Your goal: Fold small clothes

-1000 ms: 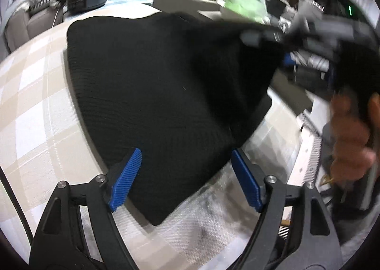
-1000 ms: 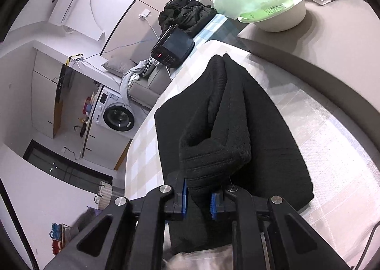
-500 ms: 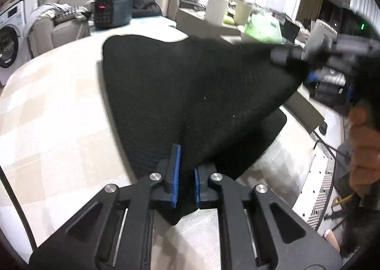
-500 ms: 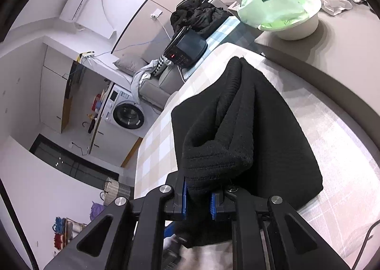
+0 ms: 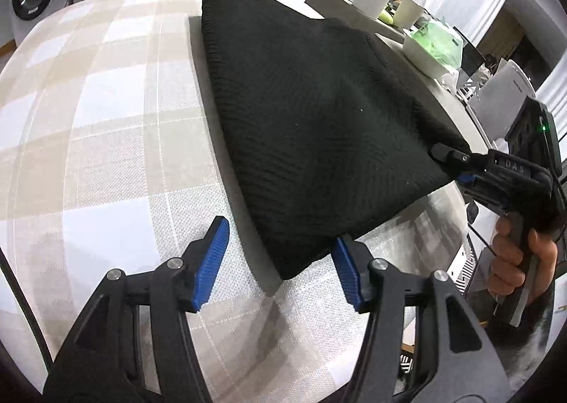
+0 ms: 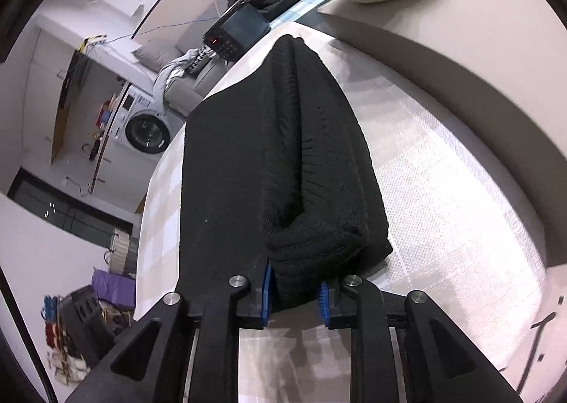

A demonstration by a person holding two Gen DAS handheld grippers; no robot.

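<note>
From the left wrist view we've got the left gripper [image 5: 280, 263] with its jaws about half spread and opening, blue pads [image 5: 212, 261] clear on both sides of the near corner of the black knit garment [image 5: 319, 112]. That corner pokes in between the pads, and the right pad sits right at the cloth edge, but we don't see either one pressing on it. The garment lies folded over on the checked cloth [image 5: 106, 119] covering the table, its near corner toward the table's near edge. Off at the right edge of that view, the right gripper [image 5: 457, 169] is at the garment's other corner, with a hand [image 5: 514, 261] wrapped round its grip. Over in the right wrist view, the right gripper [image 6: 294, 293] has its jaws narrow and opening, and a thick bunched fold of the black knit garment [image 6: 283, 155] still sits between the pads [image 6: 266, 282], filling the gap. The cloth looks touched on both sides. The rest of the garment runs away from us along the checked cloth [image 6: 443, 208] toward the table's far edge.
</note>
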